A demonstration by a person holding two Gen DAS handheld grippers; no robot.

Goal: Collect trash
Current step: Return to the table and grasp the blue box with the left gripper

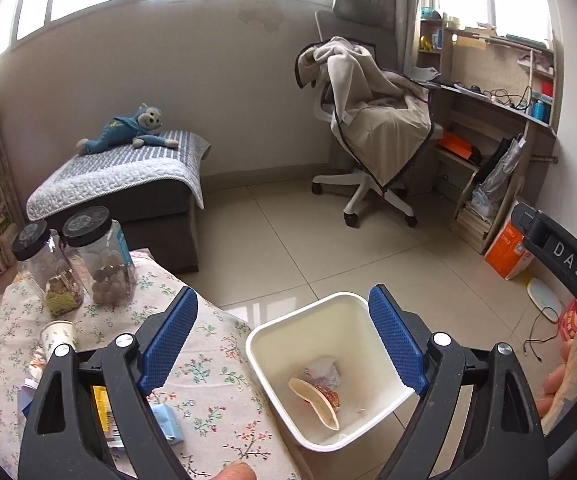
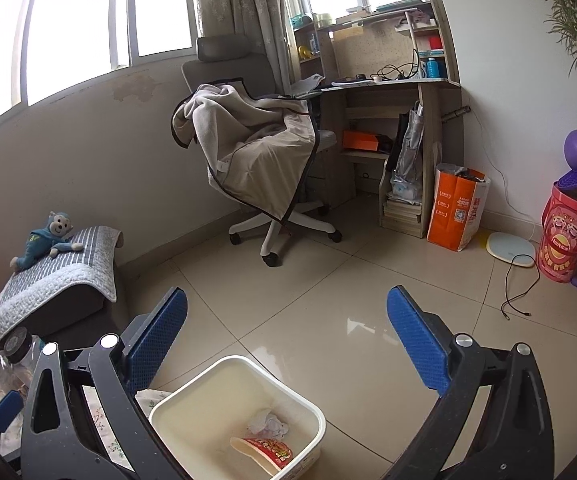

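One white waste bin stands on the tiled floor, holding two pieces of trash: one crushed paper cup and one crumpled tissue. On the near-left floral table stand two black-lidded jars and one paper cup. Farther off are one plush monkey, one draped office chair, one desk and one orange bag.
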